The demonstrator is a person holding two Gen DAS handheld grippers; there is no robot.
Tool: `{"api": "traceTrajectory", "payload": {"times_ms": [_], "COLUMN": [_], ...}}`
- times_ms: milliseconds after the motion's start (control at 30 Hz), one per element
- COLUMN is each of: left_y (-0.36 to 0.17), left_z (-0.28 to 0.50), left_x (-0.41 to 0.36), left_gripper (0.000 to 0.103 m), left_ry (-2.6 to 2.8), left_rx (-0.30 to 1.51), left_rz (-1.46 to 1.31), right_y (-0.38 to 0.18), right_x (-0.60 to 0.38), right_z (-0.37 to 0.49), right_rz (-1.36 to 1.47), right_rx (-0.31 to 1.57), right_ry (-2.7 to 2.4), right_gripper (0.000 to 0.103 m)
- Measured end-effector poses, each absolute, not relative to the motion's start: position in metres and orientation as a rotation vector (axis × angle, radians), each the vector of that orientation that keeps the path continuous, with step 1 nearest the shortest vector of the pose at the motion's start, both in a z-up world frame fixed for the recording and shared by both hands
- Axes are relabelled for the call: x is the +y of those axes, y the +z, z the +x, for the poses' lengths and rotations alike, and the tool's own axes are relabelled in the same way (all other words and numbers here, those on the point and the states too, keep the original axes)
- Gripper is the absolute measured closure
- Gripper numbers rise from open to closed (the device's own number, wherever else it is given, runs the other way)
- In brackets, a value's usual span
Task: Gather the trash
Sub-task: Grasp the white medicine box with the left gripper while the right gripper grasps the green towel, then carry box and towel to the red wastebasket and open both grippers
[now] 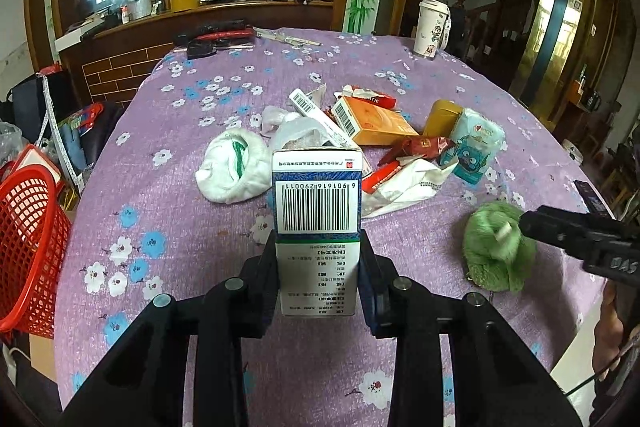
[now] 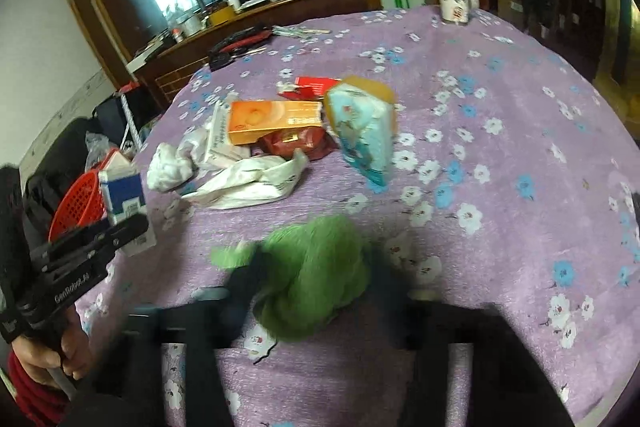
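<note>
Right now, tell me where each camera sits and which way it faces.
Left wrist: on the left gripper, looking across the purple table at the trash pile; its jaws clamp a barcoded box; the right gripper enters at right.
Right wrist: on the right gripper, blurred, looking over a green wad; a hand holds the left gripper at left.
Shared: box, wad, orange box, red basket, white cup.

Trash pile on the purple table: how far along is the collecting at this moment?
Nothing visibly sits in the red basket yet. In hand: the left gripper is shut on a barcoded box, and the right gripper is at the green wad, too blurred to confirm a grip. Left: orange box, tissue pack, red wrappers, white bags.
</note>
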State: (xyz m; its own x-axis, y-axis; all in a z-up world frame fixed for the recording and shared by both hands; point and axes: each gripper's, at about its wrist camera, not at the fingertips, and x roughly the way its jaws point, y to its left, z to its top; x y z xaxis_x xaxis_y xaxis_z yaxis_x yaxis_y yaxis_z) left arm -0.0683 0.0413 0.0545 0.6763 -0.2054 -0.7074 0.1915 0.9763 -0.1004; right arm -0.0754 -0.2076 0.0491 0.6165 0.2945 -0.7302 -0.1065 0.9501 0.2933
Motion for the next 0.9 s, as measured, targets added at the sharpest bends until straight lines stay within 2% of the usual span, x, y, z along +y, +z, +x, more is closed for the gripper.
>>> {"api": "traceTrajectory", "payload": {"times_ms": [267, 300, 433, 567, 733, 767, 833, 900], "left_y": [0.052, 0.051, 0.049, 0.05, 0.054, 0.054, 0.056, 0.058], "left_z": [-0.069, -0.069, -0.07, -0.071, -0.073, -0.073, -0.075, -0.077], "left_x": [0.041, 0.041, 0.041, 0.042, 0.045, 0.045, 0.047, 0.049], "left_gripper": [0.07, 0.07, 0.07, 0.07, 0.07, 0.07, 0.07, 0.07], "left_ry": [-0.227, -0.227, -0.23, -0.229, -0.223, -0.219, -0.214, -0.211], "left_rx": [0.801, 0.802, 0.803, 0.797, 0.788, 0.788, 0.783, 0.779], "left_rz": [-0.023, -0.023, -0.022, -0.025, -0.037, -0.036, -0.035, -0.037], "right_y": [0.021, 0.018, 0.024, 0.037, 0.044, 0.044, 0.048, 0.052], "right_x": [-0.206, -0.204, -0.188, -0.181, -0.177, -0.176, -0.175, -0.171], "right_z": [-0.068, -0.067, -0.072, -0.078, -0.079, -0.079, -0.08, -0.081], "right_rz": [0.291, 0.301, 0.243, 0.206, 0.196, 0.193, 0.188, 0.18], "right_rx": [0.965, 0.967, 0.916, 0.87, 0.867, 0.866, 0.855, 0.847], "right_ry": [0.261, 0.276, 0.279, 0.287, 0.299, 0.301, 0.306, 0.316], "right_gripper": [0.025, 0.031, 0.046, 0.065, 0.07, 0.072, 0.082, 0.083]}}
